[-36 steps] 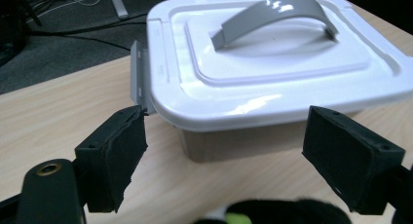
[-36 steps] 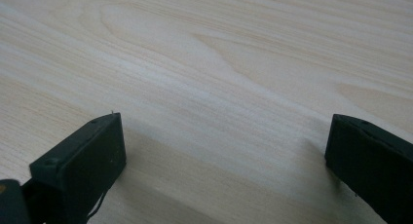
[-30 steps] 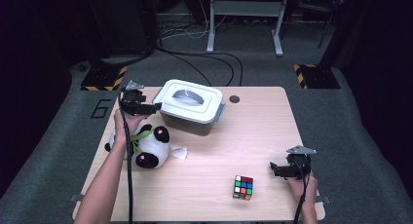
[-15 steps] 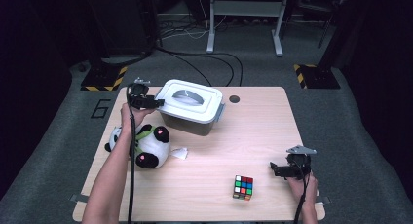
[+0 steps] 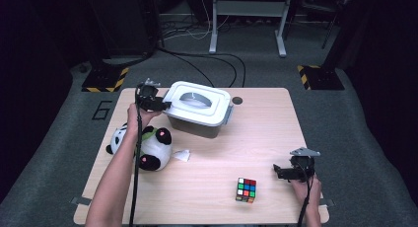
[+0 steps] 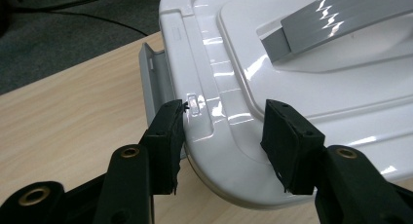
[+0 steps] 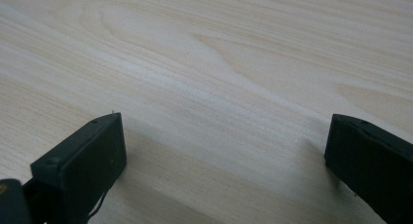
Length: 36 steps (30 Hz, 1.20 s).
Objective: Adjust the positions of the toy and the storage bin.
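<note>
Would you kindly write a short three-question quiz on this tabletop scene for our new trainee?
1. True or false: the left claw is open, its jaws astride the corner of the white box lid.
2. Which thing lies nearest the right claw? A) the puzzle cube B) the panda plush C) the lidded box
3. Fill in: the right claw's jaws stand ____ over bare table.

Key: 1 true; 2 A; 3 open.
</note>
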Tool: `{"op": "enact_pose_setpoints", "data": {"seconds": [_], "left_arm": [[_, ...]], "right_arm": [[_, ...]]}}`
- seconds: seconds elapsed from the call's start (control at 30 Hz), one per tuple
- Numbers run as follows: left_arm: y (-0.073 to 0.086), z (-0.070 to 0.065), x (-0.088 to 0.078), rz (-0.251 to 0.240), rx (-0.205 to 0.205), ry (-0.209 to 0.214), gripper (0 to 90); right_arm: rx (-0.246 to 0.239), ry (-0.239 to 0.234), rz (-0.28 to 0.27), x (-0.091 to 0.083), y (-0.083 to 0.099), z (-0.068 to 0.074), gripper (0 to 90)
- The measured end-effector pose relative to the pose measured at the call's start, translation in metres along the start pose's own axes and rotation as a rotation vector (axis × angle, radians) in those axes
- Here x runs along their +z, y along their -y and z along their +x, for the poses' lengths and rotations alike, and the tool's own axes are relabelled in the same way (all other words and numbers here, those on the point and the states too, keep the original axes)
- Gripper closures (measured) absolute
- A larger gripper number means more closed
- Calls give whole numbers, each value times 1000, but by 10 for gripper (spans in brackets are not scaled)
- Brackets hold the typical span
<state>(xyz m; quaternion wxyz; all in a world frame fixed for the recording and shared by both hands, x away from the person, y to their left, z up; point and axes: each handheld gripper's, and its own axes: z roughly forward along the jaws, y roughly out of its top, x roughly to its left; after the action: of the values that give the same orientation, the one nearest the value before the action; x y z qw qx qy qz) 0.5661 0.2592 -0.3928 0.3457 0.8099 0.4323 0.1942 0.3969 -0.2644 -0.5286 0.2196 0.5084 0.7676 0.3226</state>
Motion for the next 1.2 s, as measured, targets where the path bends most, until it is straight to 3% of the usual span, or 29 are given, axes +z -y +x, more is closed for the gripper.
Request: {"op": "enact_pose_setpoints", "data": {"seconds": [0.07, 0.2, 0.73, 0.97, 1.1, 1.17, 1.2], "left_arm": [[-3, -6, 2, 3, 22, -4, 504], [-6, -14, 6, -6, 23, 11, 503], [-17, -47, 13, 8, 109, 50, 513], [-17, -62, 15, -17, 148, 42, 525], [-19, -70, 15, -2, 169, 56, 525], [-20, -74, 16, -12, 171, 95, 534], [-21, -78, 17, -8, 181, 73, 532]], "right_arm": [[1, -2, 0, 0, 0, 0, 8], [1, -2, 0, 0, 0, 0, 9], [0, -2, -2, 0, 0, 0, 12], [-3, -3, -2, 0, 0, 0, 12], [-3, -3, -2, 0, 0, 0, 13], [-1, -3, -2, 0, 0, 0, 12], [-2, -3, -2, 0, 0, 0, 12]]}}
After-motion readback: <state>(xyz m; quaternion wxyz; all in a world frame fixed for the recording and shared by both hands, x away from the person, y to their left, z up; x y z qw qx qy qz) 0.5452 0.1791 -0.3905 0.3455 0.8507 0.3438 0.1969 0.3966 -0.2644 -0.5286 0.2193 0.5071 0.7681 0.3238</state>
